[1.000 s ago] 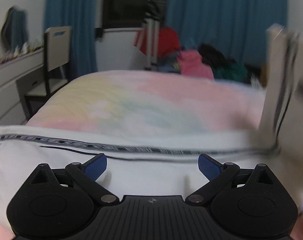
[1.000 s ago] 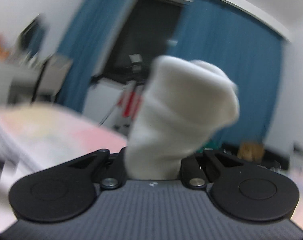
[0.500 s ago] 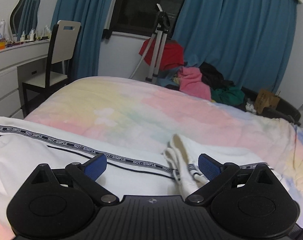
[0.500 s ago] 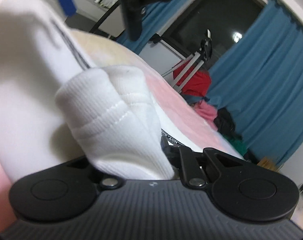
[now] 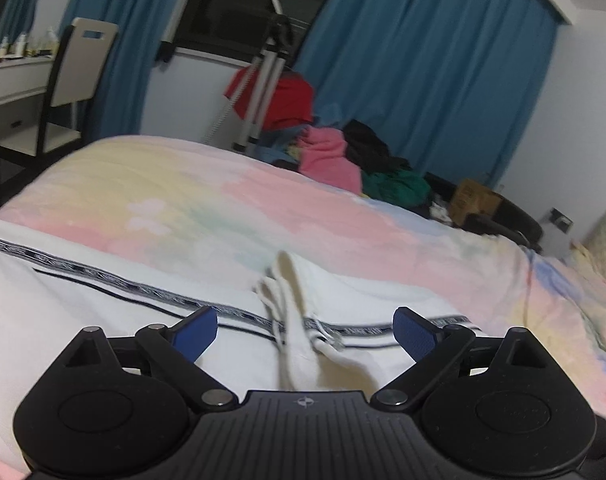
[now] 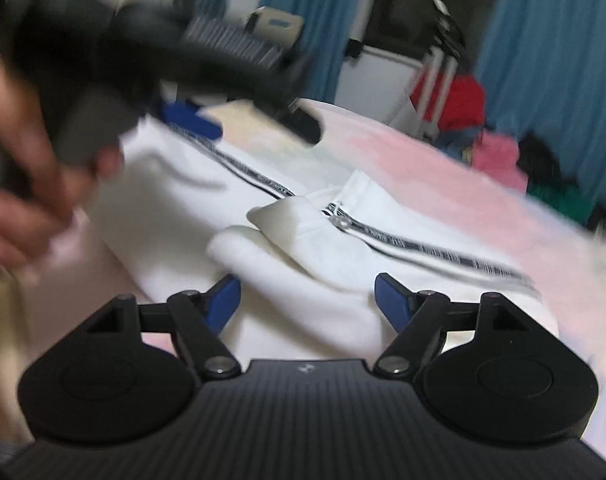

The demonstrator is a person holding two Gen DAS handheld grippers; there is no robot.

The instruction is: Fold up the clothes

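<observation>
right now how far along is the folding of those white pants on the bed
Partly done. The white pants lie on the pastel bedspread with one part turned over across the striped side band. Nothing is in hand: the left hand-held gripper and the right hand-held gripper are both open above the fabric. Left: further folds, and the clothes pile beyond the bed.

On the bed (image 5: 263,204) we see the garment (image 6: 343,280) spread along its near edge. Behind the bed stands a tripod (image 5: 263,80), with a clothes pile (image 5: 363,160) to its right. Left of the bed sits a chair (image 5: 75,80) at a bench (image 5: 7,80).
</observation>
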